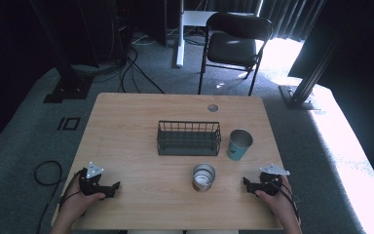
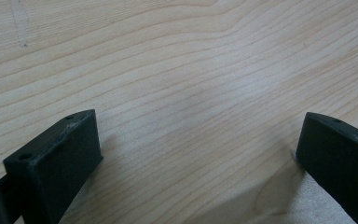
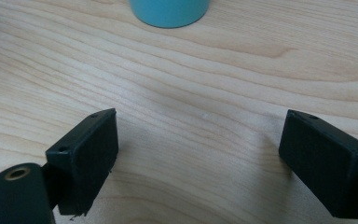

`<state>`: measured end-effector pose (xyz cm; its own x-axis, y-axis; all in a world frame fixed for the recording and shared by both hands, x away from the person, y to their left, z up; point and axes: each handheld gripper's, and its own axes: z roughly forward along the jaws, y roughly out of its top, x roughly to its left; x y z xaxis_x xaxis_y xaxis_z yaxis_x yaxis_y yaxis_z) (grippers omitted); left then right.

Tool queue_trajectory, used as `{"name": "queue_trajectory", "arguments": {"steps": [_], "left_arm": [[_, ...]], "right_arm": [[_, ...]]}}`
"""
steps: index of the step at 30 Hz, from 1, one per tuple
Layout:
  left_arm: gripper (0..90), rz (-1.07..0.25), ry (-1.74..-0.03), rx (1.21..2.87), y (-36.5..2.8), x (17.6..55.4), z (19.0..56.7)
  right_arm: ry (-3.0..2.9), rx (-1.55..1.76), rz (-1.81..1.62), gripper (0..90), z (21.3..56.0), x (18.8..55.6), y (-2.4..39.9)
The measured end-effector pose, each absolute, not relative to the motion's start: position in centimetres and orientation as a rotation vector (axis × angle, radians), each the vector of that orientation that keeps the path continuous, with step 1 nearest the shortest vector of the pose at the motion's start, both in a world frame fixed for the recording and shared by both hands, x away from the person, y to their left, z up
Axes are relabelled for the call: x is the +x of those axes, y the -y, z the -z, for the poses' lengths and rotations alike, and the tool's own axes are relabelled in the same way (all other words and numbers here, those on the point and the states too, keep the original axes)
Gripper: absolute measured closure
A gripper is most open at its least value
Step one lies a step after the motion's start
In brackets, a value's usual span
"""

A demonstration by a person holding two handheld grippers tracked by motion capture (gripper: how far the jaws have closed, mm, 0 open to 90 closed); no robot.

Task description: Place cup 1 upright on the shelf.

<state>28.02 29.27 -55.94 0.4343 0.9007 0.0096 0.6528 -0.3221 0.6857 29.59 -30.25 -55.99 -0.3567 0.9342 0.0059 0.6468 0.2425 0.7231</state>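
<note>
1. I see a wire basket in the middle of the tabletop, a teal cup just to its right, and a metal cup in front of the basket, nearer to me. The two cups stand upright and apart from each other and from the basket.
2. My left claw rests on the near left part of the tabletop, well apart from everything. In the left gripper view its jaws stand wide apart with bare wood between them, so it is released and holds nothing.
3. My right claw rests near the front right edge, with the metal cup to its left and the teal cup ahead. In the right gripper view the jaws are spread just as wide, empty, and the base of the teal cup shows at the top.
4. I judge both cups light and stiff, with thin walls. The metal one looks smooth and likely slippery; the teal one looks taller, so a side knock could tip it.
5. I would take either cup across the body, just below the rim, jaws on opposite sides, with only moderate squeeze.
6. Both hands lie low and flat, wrists on the tabletop, claws pointing inward and forward.
</note>
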Motion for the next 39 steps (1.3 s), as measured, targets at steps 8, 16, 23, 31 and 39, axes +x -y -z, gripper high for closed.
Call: {"name": "queue_trajectory", "arguments": {"steps": [8, 16, 23, 31, 39], "left_arm": [[0.4, -0.528, -1.3, 2.082, -29.3, 28.0, 55.9], [0.4, -0.507, -1.249, 2.105, -28.9, 27.6, 55.9], [0.4, -0.47, -1.15, 2.145, -26.7, 27.5, 55.7], [0.4, -0.446, -1.058, 2.181, -24.2, 27.9, 55.3], [0.4, -0.435, -1.008, 2.204, -22.7, 28.3, 55.1]], "right_arm": [[-2.091, 1.445, -0.9, 11.2, 56.0, 29.6, 30.3], [-2.091, 1.444, -0.9, 11.2, 56.0, 29.6, 30.3], [-2.097, 1.438, -0.903, 11.3, 56.0, 29.6, 30.2], [-2.102, 1.433, -0.905, 11.2, 56.0, 29.6, 30.2], [-2.102, 1.433, -0.906, 11.2, 56.0, 29.6, 30.2]]}}
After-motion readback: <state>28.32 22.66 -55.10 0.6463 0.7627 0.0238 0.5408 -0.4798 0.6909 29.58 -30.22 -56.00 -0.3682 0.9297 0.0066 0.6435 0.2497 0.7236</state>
